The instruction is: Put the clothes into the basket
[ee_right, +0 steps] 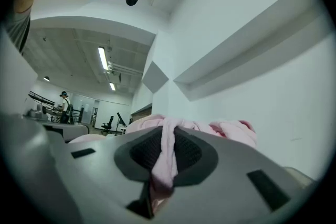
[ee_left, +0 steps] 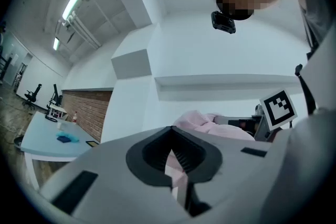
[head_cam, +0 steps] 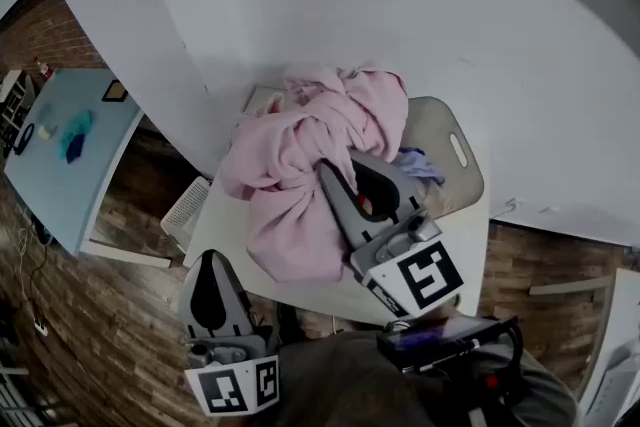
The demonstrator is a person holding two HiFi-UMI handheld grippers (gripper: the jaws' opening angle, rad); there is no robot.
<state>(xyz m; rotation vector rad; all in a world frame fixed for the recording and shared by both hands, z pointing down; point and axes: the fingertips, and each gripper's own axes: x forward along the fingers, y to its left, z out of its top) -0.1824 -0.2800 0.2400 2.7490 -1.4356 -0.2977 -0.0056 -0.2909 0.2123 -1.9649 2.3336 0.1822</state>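
Note:
A large pink cloth [head_cam: 300, 155] is heaped over a beige basket [head_cam: 455, 150] on a white table [head_cam: 330, 295]. A bluish cloth [head_cam: 420, 165] lies inside the basket beside it. My right gripper [head_cam: 345, 170] reaches into the heap from the near side and is shut on a fold of the pink cloth [ee_right: 220, 128]; in the right gripper view [ee_right: 165, 152] the fabric hangs between the jaws. My left gripper [head_cam: 210, 265] hovers off the table's near left corner, jaws together and nothing in them. The left gripper view [ee_left: 176, 160] looks towards the pink cloth [ee_left: 210, 123].
A white wall rises right behind the basket. At the far left stands a light blue table [head_cam: 70, 165] with small items on it. A white slatted unit [head_cam: 185, 210] stands on the wooden floor [head_cam: 110, 315] between the two tables.

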